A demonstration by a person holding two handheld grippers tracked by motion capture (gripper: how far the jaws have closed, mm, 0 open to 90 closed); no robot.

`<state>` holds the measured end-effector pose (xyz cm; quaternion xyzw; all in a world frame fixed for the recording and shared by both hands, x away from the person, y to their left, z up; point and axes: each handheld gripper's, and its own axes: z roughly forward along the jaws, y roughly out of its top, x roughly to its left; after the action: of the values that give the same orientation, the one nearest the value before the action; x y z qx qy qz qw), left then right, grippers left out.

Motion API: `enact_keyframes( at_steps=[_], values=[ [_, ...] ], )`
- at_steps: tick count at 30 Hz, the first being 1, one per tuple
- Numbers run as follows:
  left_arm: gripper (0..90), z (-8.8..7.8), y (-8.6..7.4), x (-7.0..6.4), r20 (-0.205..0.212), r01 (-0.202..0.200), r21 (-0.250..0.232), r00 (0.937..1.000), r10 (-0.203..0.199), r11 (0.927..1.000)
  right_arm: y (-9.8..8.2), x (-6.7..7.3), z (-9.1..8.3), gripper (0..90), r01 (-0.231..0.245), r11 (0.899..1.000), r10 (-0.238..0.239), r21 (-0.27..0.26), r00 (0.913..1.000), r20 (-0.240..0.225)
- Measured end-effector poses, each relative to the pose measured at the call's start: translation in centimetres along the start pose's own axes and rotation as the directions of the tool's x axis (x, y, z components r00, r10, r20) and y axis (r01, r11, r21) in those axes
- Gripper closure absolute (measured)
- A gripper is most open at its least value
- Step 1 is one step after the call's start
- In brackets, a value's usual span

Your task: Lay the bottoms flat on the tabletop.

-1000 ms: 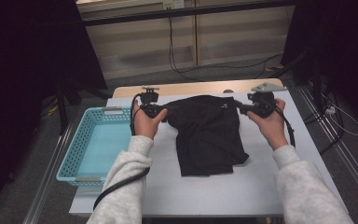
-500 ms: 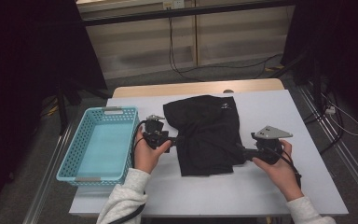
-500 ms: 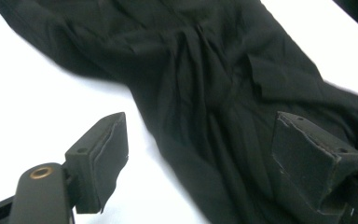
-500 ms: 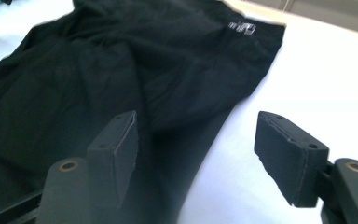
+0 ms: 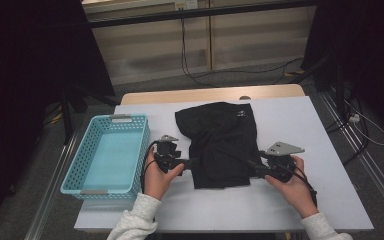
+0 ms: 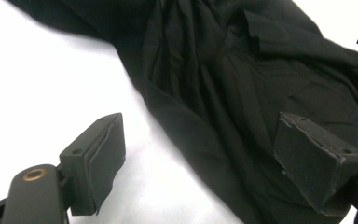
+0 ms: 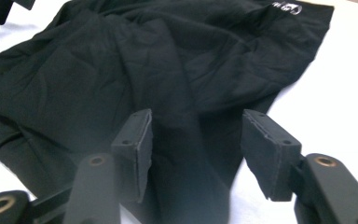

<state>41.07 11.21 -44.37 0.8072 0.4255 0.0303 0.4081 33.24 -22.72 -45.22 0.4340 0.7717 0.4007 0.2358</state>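
Crumpled matte black garment (image 5: 223, 145) lies between both grippers on the smooth white surface (image 5: 290, 200). Left gripper (image 6: 200, 163) wide, its edge between the jaws. Right gripper (image 7: 196, 149), just closing, straddles a fold ungripped.

black garment (image 5: 222, 142), turquoise basket (image 5: 107, 152), white table (image 5: 300, 125).

A lab test bay; black curtains (image 5: 25, 75), floor cables (image 5: 200, 75).
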Motion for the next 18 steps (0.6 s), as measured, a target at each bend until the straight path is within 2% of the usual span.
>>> enact_keyframes(
  at_steps=[3, 9, 12, 15, 18],
  values=[
    [18.1, 0.2, -0.2, 0.0, -0.004, -0.003, 0.007, 1.0000, 0.003, 1.0000, -0.3, 0.3, 0.5, 54.7, 0.014, 1.000, -0.014, 0.023, 0.9996, -0.025],
    [21.5, 0.6, -0.5, -0.1, 0.005, -0.001, 0.019, 1.0000, 0.001, 0.9998, -0.6, 0.7, 0.7, 81.1, 0.041, 0.998, -0.038, 0.041, 0.9960, -0.081],
    [22.6, 0.8, -0.6, -0.1, 0.004, -0.002, 0.026, 1.0000, 0.002, 0.9996, -0.8, 0.6, 0.6, 88.0, 0.044, 0.998, -0.040, 0.041, 0.9957, -0.084],
    [24.1, 0.8, -0.7, -0.1, 0.002, -0.003, 0.027, 1.0000, 0.003, 0.9996, -0.8, 0.3, 0.1, 89.2, 0.031, 0.999, -0.028, 0.029, 0.9956, -0.090],
    [25.1, 0.9, -0.7, 0.0, 0.001, -0.003, 0.029, 1.0000, 0.003, 0.9996, -1.0, -0.6, -1.0, 89.4, 0.015, 1.000, -0.014, 0.017, 0.9973, -0.072]
  ],
)
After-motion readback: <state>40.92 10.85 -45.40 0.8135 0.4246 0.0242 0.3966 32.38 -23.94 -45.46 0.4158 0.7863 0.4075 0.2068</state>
